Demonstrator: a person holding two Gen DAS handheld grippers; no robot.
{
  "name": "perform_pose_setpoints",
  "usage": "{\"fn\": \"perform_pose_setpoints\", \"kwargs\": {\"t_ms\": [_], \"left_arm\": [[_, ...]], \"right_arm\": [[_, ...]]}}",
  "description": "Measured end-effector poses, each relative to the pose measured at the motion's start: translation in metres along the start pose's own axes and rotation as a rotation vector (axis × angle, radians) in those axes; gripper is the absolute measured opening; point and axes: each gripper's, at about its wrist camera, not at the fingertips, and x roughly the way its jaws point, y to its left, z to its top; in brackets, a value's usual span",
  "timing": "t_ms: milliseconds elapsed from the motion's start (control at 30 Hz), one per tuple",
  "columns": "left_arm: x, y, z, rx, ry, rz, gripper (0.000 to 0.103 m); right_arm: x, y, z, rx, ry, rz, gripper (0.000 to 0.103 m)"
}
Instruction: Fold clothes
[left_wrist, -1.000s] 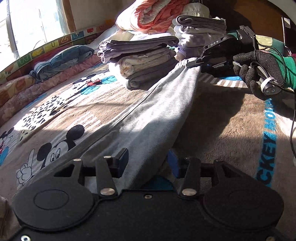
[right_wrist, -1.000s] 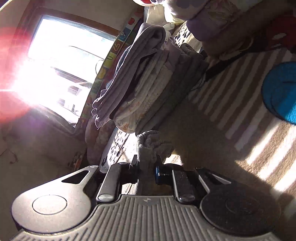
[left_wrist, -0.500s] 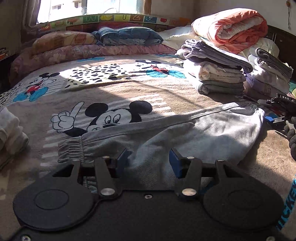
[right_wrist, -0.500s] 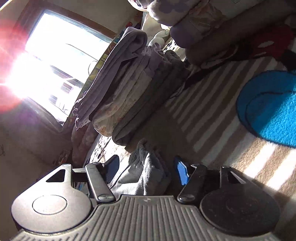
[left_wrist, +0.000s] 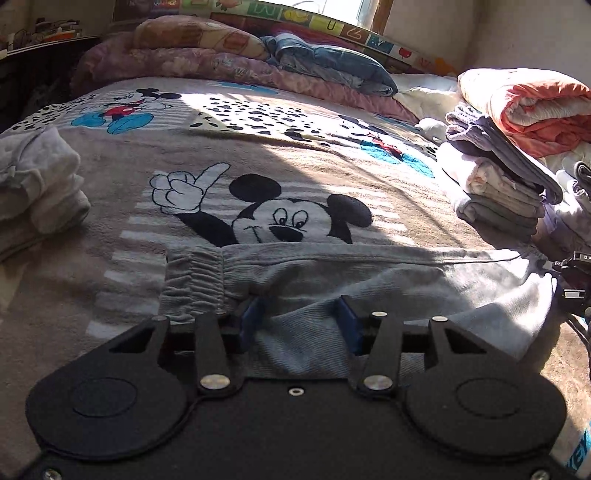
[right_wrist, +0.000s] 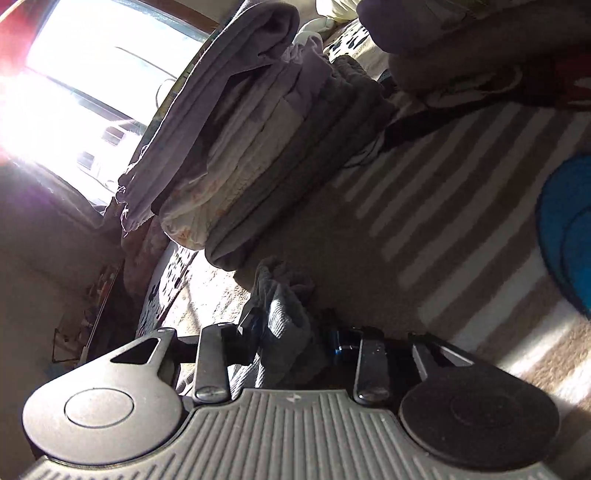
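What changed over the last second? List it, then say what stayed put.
The grey trousers, stretched taut in the air a second ago, now lie flat on the bed blanket. The left hand-held gripper let go and stands open over the cloth. The right hand-held gripper opened half a second ago and has narrowed around bunched fabric again. The folded stack did not move.

Hard sunlight from window (right_wrist: 74, 85), blown-out glare at left, deep shadows across bed (left_wrist: 332, 162), fisheye bending at edges.
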Motion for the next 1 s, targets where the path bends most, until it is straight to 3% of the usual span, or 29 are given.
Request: {"fn": "perform_pose_setpoints", "kwargs": {"t_ms": [100,233,400,467,533,633,767,833,900,1000], "left_arm": [[-0.001,0.003,0.0,-0.02,-0.003,-0.009,0.048],[-0.003,0.002,0.001,-0.029,-0.014,-0.011,0.048],[-0.043,-0.06,0.004,0.306,-0.1,-0.042,0.051],[-0.056,-0.096,-0.007,0.466,-0.122,-0.173,0.053],[-0.057,-0.14,-0.029,0.675,-0.103,-0.246,0.053],[-0.034,-0.186,-0.062,0.879,-0.054,-0.214,0.051],[-0.001,-0.206,-0.094,1.074,-0.044,-0.068,0.045],[0.006,-0.197,-0.079,0.932,-0.063,-0.044,0.026],[0.003,-0.178,-0.054,0.717,-0.067,-0.1,0.024],[0.003,-0.15,-0.035,0.5,-0.062,-0.151,0.023]], "right_arm": [[-0.006,0.001,-0.008,-0.041,-0.001,0.017,0.056],[-0.006,0.001,-0.013,-0.085,-0.019,0.002,0.052],[0.003,-0.006,-0.017,-0.129,-0.058,-0.002,0.029],[0.005,-0.006,-0.017,-0.142,-0.067,0.006,0.029],[0.004,-0.007,-0.019,-0.152,-0.075,0.012,0.029],[0.004,-0.008,-0.019,-0.145,-0.078,0.025,0.029],[0.003,-0.009,-0.019,-0.146,-0.084,0.036,0.029],[0.003,-0.01,-0.019,-0.143,-0.087,0.044,0.029],[0.002,-0.011,-0.019,-0.141,-0.088,0.048,0.029],[0.002,-0.011,-0.019,-0.138,-0.089,0.049,0.029]]}}
